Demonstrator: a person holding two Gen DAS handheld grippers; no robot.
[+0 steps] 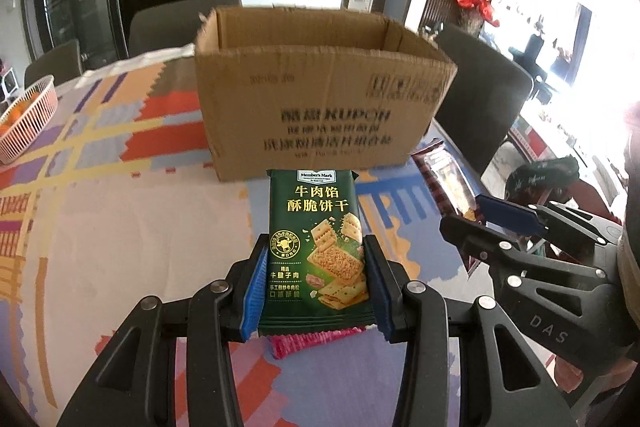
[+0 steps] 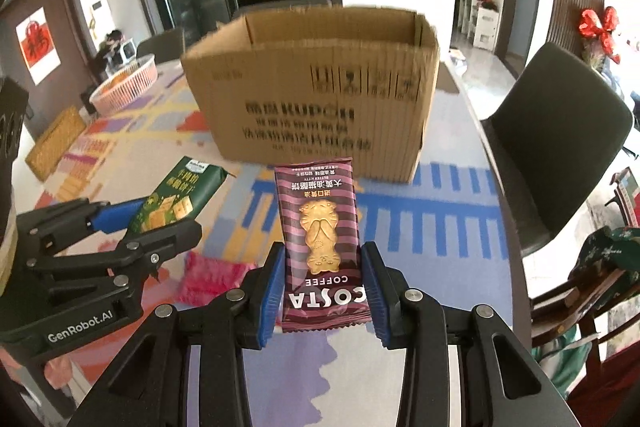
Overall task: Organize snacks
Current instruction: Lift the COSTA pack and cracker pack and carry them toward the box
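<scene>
The left claw [image 1: 314,291] pinches a green Member's Mark pack [image 1: 316,247], the right claw [image 2: 325,291] pinches a Costa Coffee pack [image 2: 322,247], near the KUPOH box [image 1: 320,99]; only the right view shows a yellow mat [image 2: 56,143] far left.

Green packet [image 1: 316,247]: "Member's Mark". Striped packet [image 2: 320,243]: "COSTA COFFEE". Cardboard box [image 1: 320,107]: probably "KUPOH", blurred. Left tongs [image 2: 132,223]: "GenRobot.AI".

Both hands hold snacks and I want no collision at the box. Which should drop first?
Slightly the right, I judge: its gripper holds the Costa packet just before the cardboard box; the left gripper with the green packet looks similar.
</scene>
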